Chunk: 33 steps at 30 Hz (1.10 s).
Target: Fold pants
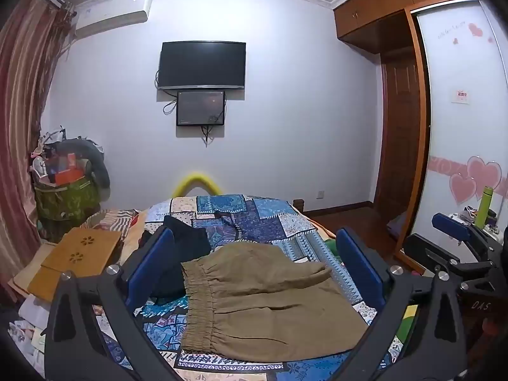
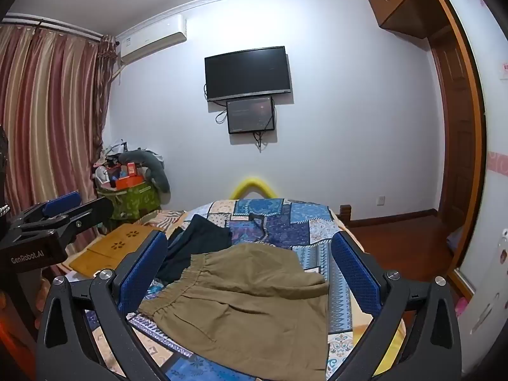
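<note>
pants (image 1: 266, 298) lie on the bed (image 1: 285, 225); another garment (image 1: 187, 247) just behind-left, perhaps touching; board (image 1: 79, 254) further left.

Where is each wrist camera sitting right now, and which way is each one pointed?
Left wrist: on the left gripper, above the bed, facing the far wall over the khaki pants; its own open blue fingers frame the view, and the right gripper shows at the right edge.
Right wrist: on the right gripper, facing the same way; its open fingers frame the pants, and the left gripper shows at the left edge.
Shared: pants, dark garment, patchwork bedspread, wall TV.
</note>
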Available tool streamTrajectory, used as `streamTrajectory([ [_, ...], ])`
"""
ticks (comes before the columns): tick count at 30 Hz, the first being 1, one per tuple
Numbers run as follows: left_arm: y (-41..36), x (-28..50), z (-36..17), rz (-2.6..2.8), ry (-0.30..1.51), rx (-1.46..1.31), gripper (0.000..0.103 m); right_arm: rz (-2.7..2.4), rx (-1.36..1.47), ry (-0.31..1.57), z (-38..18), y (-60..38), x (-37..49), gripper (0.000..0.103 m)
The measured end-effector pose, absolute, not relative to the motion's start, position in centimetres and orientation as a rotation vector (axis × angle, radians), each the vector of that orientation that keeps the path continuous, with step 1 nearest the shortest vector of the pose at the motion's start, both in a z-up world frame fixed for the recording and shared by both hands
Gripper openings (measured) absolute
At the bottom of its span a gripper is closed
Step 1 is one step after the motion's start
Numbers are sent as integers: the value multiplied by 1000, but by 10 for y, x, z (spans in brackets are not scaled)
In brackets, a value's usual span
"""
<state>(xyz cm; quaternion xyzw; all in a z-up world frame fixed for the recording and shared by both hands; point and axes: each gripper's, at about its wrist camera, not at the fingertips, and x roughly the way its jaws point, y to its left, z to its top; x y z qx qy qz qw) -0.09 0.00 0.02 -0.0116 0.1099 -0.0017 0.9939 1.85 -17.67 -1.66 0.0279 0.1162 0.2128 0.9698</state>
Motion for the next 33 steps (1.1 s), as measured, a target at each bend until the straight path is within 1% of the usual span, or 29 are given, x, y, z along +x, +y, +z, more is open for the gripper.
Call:
streamTrajectory([
  [33, -4, -1, -2, -11, 232, -9, 103, 424, 54, 239, -20, -179, 24, 102],
])
